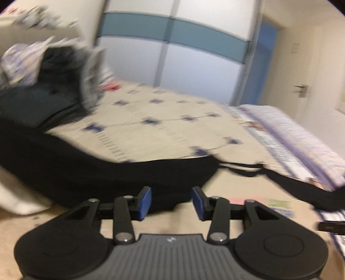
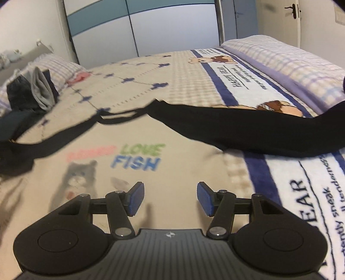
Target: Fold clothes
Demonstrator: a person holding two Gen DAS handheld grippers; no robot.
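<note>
A long black garment [image 1: 112,174] lies spread across the bed; in the right wrist view it [image 2: 248,131] stretches from the right edge toward the left, with thin black straps [image 2: 116,117] near the middle. My left gripper [image 1: 171,201] is open and empty, just in front of the garment's near edge. My right gripper [image 2: 170,199] is open and empty, over bare blanket short of the garment. The left wrist view is blurred.
The bed has a beige patterned blanket [image 2: 138,155] with a cat print and a white-and-blue bear section [image 2: 301,183]. A pile of dark and grey clothes [image 2: 32,92] sits at the far left by a pillow. A wardrobe [image 2: 151,23] and a door [image 2: 295,13] stand behind.
</note>
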